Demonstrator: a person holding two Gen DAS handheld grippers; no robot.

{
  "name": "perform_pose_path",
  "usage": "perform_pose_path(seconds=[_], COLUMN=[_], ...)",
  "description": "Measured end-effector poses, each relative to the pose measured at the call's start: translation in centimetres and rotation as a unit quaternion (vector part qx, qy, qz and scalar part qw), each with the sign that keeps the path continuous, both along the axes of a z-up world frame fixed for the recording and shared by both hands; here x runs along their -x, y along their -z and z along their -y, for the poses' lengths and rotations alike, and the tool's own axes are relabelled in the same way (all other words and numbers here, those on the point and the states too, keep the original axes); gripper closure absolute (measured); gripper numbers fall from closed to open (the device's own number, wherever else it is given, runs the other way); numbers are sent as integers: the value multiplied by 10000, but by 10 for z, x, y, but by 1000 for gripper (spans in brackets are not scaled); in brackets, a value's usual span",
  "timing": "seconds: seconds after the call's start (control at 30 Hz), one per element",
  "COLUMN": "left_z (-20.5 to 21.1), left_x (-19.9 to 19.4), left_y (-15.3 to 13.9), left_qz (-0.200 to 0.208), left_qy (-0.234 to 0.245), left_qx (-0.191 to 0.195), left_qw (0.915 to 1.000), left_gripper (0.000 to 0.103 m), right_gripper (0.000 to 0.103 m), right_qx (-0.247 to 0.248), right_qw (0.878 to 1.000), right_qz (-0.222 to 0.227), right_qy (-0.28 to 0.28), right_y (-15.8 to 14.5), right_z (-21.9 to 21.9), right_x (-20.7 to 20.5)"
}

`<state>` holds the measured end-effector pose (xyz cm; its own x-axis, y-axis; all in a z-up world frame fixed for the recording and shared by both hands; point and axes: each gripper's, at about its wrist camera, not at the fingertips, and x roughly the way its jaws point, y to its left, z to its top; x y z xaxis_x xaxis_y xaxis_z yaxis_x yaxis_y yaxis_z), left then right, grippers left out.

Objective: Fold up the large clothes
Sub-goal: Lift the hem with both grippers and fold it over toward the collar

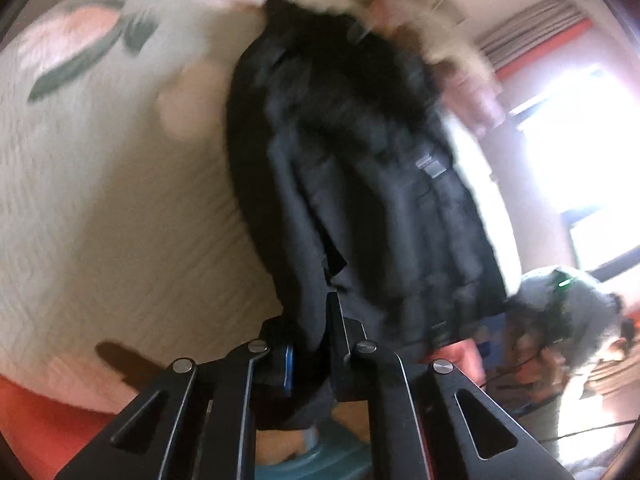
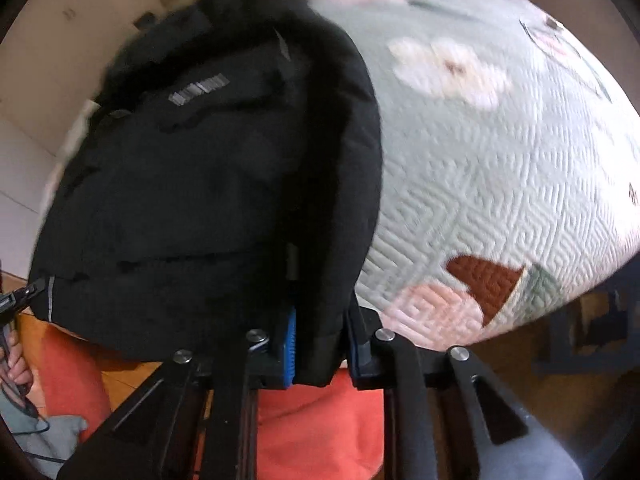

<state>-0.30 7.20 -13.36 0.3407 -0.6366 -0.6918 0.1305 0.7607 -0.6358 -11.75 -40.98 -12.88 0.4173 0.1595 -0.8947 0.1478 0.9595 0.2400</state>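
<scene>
A large black padded jacket (image 1: 352, 168) hangs in the air over a bed, blurred by motion. My left gripper (image 1: 312, 344) is shut on a thin edge of the jacket, which runs away from it toward the far side. In the right wrist view the same jacket (image 2: 192, 184) fills the left half, with a grey label on its chest. My right gripper (image 2: 320, 352) is shut on a thick folded edge of it between the blue pads (image 2: 290, 344). The jacket is lifted off the bed between both grippers.
A pale green quilted bedspread (image 2: 500, 168) with pink flowers and brown patches covers the bed (image 1: 100, 200). An orange sheet (image 2: 320, 432) hangs along its near edge. A bright window (image 1: 580, 168) is at right. The other gripper (image 2: 16, 300) shows at left.
</scene>
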Motion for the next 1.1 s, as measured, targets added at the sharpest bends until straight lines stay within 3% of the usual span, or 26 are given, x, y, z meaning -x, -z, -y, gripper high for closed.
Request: perform_pose_path(seconds=[0.1, 0.17, 0.23, 0.33, 0.4, 0.5, 0.6, 0.77, 0.93, 1.1], left_z=[2, 11, 10, 8, 4, -5, -11, -21, -29, -26], left_x=[-7, -11, -12, -12, -10, -9, -18, -53, -123, -209], left_y=[-9, 3, 16, 30, 28, 8, -23, -79, -114, -121], left_qz=[67, -124, -307, -478, -404, 5, 393, 1106, 1539, 1675], left_qy=[142, 254, 276, 134, 21, -125, -248, -357, -542, -892], left_qx=[212, 103, -26, 102, 162, 327, 536, 858, 1246, 1220], left_qw=[9997, 9995, 9991, 9987, 9991, 9994, 9975, 9895, 9787, 9742], left_gripper=[91, 90, 82, 81, 86, 90, 90, 91, 91, 90], right_gripper=[80, 74, 67, 67, 77, 88, 89, 89, 89, 89], right_qx=[-420, -608, -678, -582, -427, 38, 0, -495, -1208, -947], right_qw=[9990, 9977, 9968, 9975, 9983, 9995, 9998, 9954, 9839, 9823], right_qz=[-46, -282, -429, -401, -386, -310, 50, 649, 1118, 1470], right_qy=[-124, -139, -65, -45, 39, 87, 214, 502, 692, 674], right_y=[3, 19, 29, 30, 27, 6, -26, -78, -124, -158], right_z=[-2, -5, -5, -5, -4, -8, 3, 39, 69, 63], right_x=[-7, -14, -21, -21, -20, -14, -14, -28, -92, -178])
